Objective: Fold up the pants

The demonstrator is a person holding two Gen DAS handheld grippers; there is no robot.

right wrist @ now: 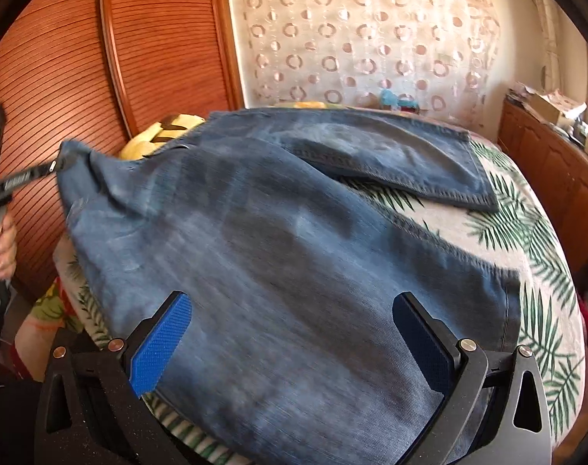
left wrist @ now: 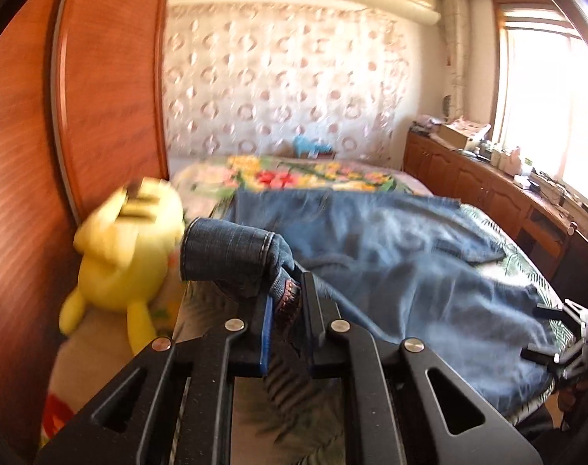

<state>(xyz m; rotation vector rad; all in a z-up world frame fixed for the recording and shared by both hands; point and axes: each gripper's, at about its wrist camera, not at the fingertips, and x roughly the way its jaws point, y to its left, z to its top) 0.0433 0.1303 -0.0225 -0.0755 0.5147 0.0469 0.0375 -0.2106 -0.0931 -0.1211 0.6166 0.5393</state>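
**Jeans corner pinched and raised over the bed**

While the blue jeans (right wrist: 294,240) lie spread across the palm-leaf bedspread (right wrist: 542,232) of the bed, the left hand-held gripper (left wrist: 284,294) is clamped narrow on one corner of them, a rolled dark hem edge bunched between its blue pads. That corner stands lifted off the bed, just beside a yellow plush toy (left wrist: 127,248) that sits against the wooden wardrobe door (left wrist: 100,77). Seen from the right wrist, the same gripper reaches in past the jeans' far left edge, with a person's hand (right wrist: 1,246) wrapped on its handle.

The right hand-held gripper (right wrist: 294,345) stands wide, its two fingers (right wrist: 162,341) apart over the near part of the jeans, pads pressing on nothing. One trouser leg (right wrist: 402,162) lies flat toward the head of the bed, its stitched hem showing. Beyond the jeans sits a floral blanket (left wrist: 294,176), and beyond that a wall with a ring pattern (left wrist: 278,77). A wooden cabinet (left wrist: 468,178) runs beside the bed under a bright window.
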